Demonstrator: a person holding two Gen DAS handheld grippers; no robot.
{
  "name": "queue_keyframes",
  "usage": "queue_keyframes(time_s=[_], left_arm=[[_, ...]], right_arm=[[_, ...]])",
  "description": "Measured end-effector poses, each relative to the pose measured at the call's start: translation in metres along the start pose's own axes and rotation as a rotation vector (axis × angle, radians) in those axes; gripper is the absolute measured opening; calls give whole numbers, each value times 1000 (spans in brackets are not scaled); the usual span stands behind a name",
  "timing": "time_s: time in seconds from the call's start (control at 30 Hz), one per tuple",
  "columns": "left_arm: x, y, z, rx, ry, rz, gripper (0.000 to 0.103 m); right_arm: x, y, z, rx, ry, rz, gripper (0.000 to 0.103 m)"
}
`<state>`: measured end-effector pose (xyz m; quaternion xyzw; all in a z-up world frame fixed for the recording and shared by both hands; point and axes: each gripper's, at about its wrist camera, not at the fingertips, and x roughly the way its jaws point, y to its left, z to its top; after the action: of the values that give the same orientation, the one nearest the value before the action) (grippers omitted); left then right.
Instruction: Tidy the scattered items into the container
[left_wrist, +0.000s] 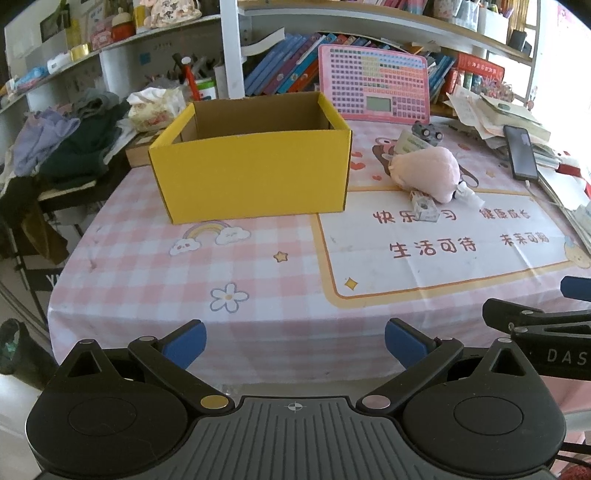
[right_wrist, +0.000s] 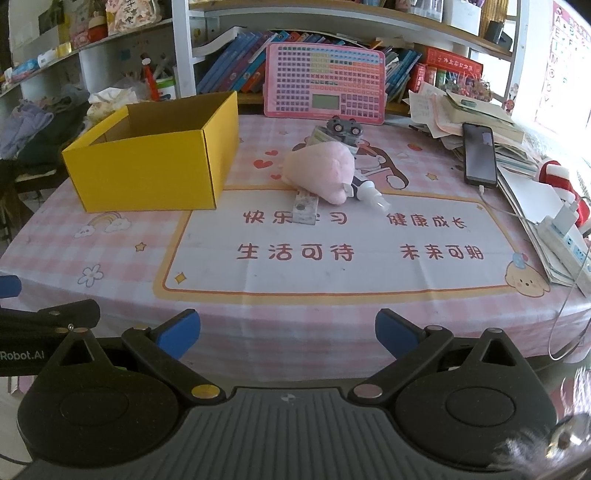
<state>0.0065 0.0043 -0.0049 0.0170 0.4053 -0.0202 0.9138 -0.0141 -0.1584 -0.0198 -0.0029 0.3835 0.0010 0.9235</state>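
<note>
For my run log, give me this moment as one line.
left gripper: open, empty | right gripper: open, empty | yellow cardboard box: nothing visible inside | pink plush toy: on checked tablecloth, untouched

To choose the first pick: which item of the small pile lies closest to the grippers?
The small grey-white box, at the pile's front edge on the white panel. The pink plush, spray bottle and toy car lie farther back.

Worktop (right_wrist: 110, 302) under a pink checked cloth. Far left: open yellow box (right_wrist: 155, 173). Centre: pink plush (right_wrist: 321, 173), small carton (right_wrist: 304, 210) touching its near edge, toy car (right_wrist: 345, 129) behind. Right: phone (right_wrist: 479, 155) on papers (right_wrist: 524, 195).
</note>
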Motion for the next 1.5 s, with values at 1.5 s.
queue_keyframes(time_s=[1.5], left_arm=[[-9,-17,-5,19,0,-19,103]], right_arm=[[-11,-10,-8,3,0,-3,102]])
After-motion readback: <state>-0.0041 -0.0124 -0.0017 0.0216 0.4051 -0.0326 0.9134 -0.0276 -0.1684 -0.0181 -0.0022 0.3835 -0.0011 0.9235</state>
